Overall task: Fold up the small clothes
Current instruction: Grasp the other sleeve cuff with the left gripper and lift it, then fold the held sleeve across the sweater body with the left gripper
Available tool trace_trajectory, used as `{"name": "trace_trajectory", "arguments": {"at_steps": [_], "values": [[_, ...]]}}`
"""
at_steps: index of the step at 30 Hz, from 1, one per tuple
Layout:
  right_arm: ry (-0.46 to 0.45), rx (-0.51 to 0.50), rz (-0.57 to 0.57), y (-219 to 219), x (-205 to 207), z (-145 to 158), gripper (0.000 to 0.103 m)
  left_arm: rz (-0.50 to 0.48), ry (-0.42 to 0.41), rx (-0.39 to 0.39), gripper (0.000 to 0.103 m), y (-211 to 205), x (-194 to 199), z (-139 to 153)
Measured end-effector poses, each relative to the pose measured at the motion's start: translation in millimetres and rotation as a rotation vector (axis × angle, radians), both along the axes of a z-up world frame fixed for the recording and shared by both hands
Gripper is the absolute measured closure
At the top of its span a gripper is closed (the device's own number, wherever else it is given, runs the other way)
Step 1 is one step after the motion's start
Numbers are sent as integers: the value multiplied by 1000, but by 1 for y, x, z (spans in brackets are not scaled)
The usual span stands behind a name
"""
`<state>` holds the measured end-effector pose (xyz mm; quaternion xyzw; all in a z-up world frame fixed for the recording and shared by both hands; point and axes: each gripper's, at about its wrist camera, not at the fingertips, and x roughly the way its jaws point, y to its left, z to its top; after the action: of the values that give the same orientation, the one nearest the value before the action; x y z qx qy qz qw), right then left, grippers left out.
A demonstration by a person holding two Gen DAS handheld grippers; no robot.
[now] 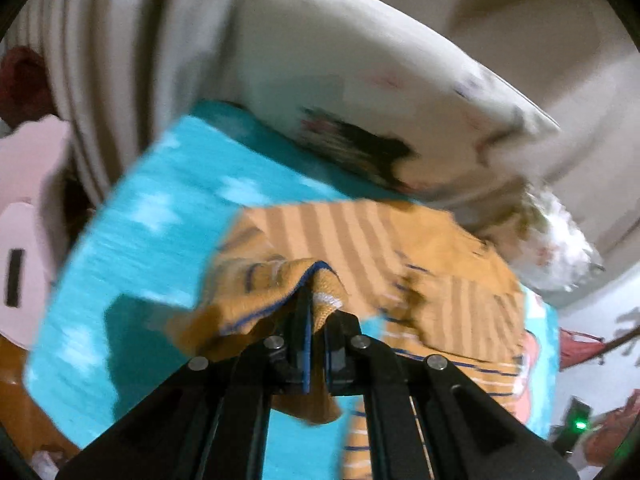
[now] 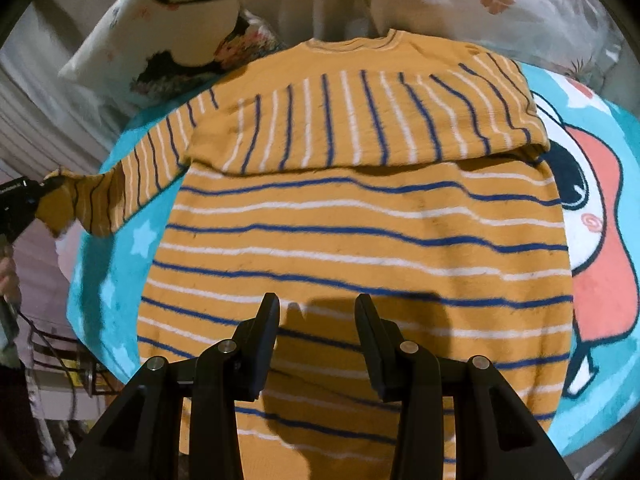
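a: 1 orange sweater (image 2: 360, 240) with blue and white stripes lies flat on a turquoise cartoon blanket (image 2: 608, 128), collar at the far end, hem toward the right wrist camera, so its long axis runs away from that camera.

b: and the sleeves?

a: 1 sleeve is folded across the chest, its stripes running crosswise to the body stripes. the other sleeve (image 2: 132, 184) stretches out to the left edge of that view, off the body and over the blanket.

b: what has hold of it?

a: the left gripper (image 2: 38, 196) is clamped on the cuff (image 1: 320, 296), jaws pressed together with the knit bunched between them. it enters from the left in the right wrist view, and part of a hand (image 2: 8, 280) shows below it. its own view is blurred.

b: the right gripper?

a: the right gripper (image 2: 317, 308) hangs over the lower body of the sweater, pointing steeply down, jaws parted with nothing between them; its shadow falls on the stripes.

b: around it?

a: 2 patterned pillows (image 2: 160, 28) sit past the collar.
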<state>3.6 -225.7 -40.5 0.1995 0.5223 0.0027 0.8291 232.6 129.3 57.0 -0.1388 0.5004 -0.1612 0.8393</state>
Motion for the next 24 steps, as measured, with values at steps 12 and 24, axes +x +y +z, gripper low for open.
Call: {"name": "trace_trajectory", "arguments": {"at_steps": [12,24], "values": [[-36,135,-49,-110,-10,-14,60,-283,45,-99,99,-247,-53,-24],[-164,182,36,-156,41,-5,50,-202,159,-56,40,-245,-80,-68]]}}
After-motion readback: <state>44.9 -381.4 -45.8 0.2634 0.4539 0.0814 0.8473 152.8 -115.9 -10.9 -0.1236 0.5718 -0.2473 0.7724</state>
